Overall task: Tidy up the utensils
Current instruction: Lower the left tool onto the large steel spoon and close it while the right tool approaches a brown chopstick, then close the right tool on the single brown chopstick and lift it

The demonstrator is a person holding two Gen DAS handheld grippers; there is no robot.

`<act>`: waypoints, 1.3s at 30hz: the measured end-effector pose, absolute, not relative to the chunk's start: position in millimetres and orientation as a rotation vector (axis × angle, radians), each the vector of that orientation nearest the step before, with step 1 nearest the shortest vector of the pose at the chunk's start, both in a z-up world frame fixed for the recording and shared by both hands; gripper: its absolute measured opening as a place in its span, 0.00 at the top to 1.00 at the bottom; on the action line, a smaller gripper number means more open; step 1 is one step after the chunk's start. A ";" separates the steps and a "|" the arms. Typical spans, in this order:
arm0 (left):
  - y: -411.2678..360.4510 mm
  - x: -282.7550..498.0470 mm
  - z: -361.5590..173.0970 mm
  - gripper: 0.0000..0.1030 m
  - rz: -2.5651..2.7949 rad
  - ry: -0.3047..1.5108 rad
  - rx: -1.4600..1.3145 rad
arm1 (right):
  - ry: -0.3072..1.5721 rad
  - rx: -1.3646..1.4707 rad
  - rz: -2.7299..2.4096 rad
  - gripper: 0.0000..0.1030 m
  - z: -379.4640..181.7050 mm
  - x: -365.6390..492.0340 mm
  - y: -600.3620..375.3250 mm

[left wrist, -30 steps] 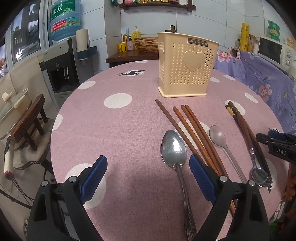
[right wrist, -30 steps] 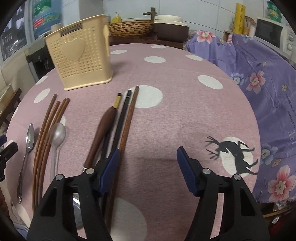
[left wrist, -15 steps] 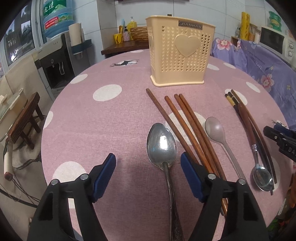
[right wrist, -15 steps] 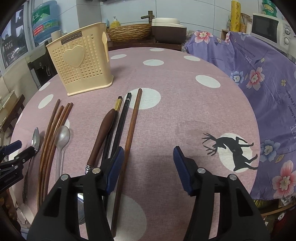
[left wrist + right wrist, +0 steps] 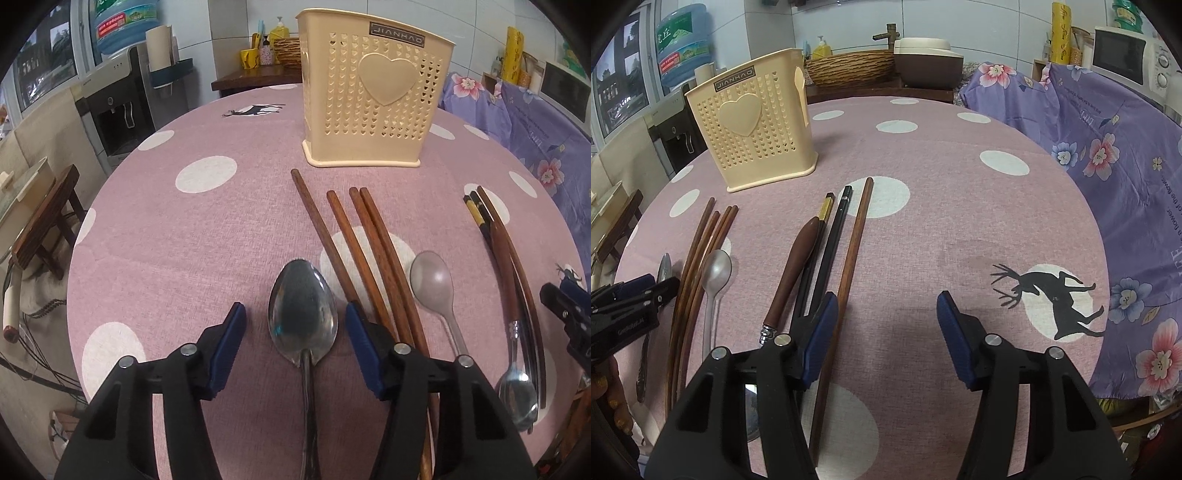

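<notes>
Step in hand, as it appears: lifting the big spoon (image 5: 303, 314).

- Left gripper (image 5: 295, 325): jaws closing, the big spoon's bowl between the pads but not yet touched. Let them meet the neck or handle, not the wide bowl, so you hold something narrow and flat.
- Big spoon: nearer you than the caddy (image 5: 373, 88), left of the brown chopsticks (image 5: 369, 258). Your right pad sits just over the nearest chopstick; keep it off that stick as you close, or you may drag it along.
- Right gripper (image 5: 886, 325): jaws apart, nothing between them; its left pad lies just beside a lone brown stick (image 5: 849, 266).
- Caddy: upright, beyond the utensils, open at the top. No utensil shows above its rim, though its inside is hidden.
- Small spoon (image 5: 436, 284): right of the brown chopsticks.
- Dark chopsticks (image 5: 827, 251) and wood-handled spoon (image 5: 798, 266): right of the caddy's near side.

Room to move:
- Left of the big spoon, bare cloth (image 5: 184, 240) as far as the table edge.
- Between the chopstick tips and the caddy's base, a clear strip; lift high and come down over the rim from there.
- Table edge runs close beneath both grippers, so draw nothing toward yourself.
</notes>
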State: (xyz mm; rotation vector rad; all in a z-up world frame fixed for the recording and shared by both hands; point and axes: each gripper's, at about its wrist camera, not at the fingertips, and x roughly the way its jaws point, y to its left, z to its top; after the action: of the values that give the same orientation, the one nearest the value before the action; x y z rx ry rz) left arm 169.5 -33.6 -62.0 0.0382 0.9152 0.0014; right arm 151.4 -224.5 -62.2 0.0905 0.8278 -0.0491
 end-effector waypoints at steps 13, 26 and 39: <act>-24.6 178.0 -55.9 0.64 -0.048 0.913 -0.021 | 0.875 0.111 0.002 0.45 -55.4 191.6 -232.7; -19.6 180.6 -18.2 0.64 -0.119 0.798 -0.047 | 0.971 0.089 0.001 0.80 -67.3 260.4 -219.6; -15.0 193.3 10.1 0.64 -0.121 0.704 -0.053 | 0.957 0.004 -0.028 0.91 -68.1 281.7 -202.0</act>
State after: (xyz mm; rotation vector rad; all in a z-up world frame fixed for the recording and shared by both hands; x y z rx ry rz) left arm 193.3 -15.0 10.1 -0.0534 0.7040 -0.1214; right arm 281.7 -202.0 -68.1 0.0036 0.9574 -0.0276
